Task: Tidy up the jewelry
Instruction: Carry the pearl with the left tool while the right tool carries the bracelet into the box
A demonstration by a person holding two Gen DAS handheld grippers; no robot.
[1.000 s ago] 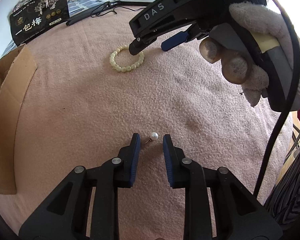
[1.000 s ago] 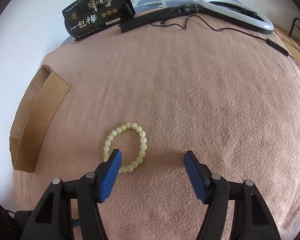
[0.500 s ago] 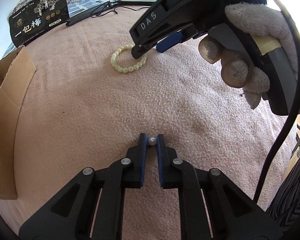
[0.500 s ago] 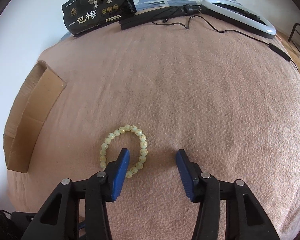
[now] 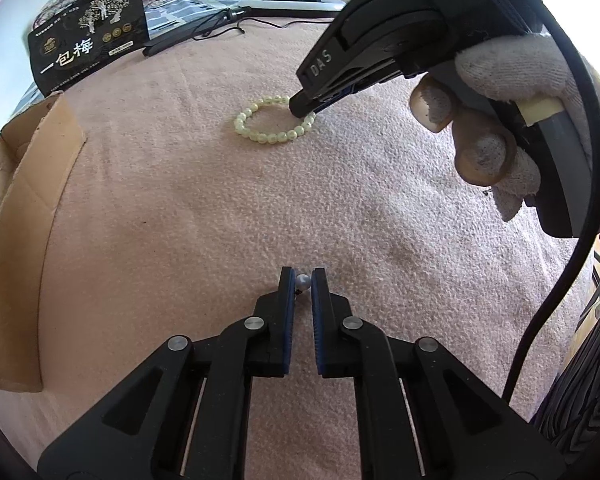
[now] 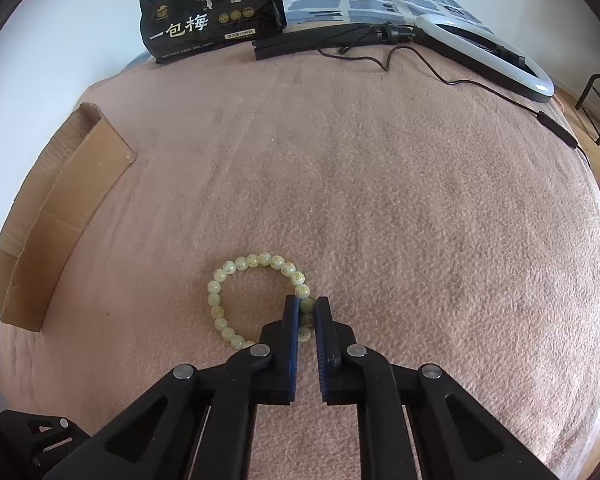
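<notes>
Where fleece lies nubbly, round pearl stud (image 5: 303, 281) pinched

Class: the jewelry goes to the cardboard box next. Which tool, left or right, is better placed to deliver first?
Probably left. The left tool grips the pearl earring, with the cardboard box on its side; the right tool pinches the bead bracelet, still lying on the blanket.

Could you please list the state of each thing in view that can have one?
Left gripper: shut on the pearl earring.
Right gripper: shut on the bead bracelet, one side of the loop between its jaws.
Bead bracelet: otherwise flat on the pink blanket.
Cardboard box: open, flap raised.
Black packet: propped up, looks sealed.
Ring light: lying flat, apparently unlit.
</notes>
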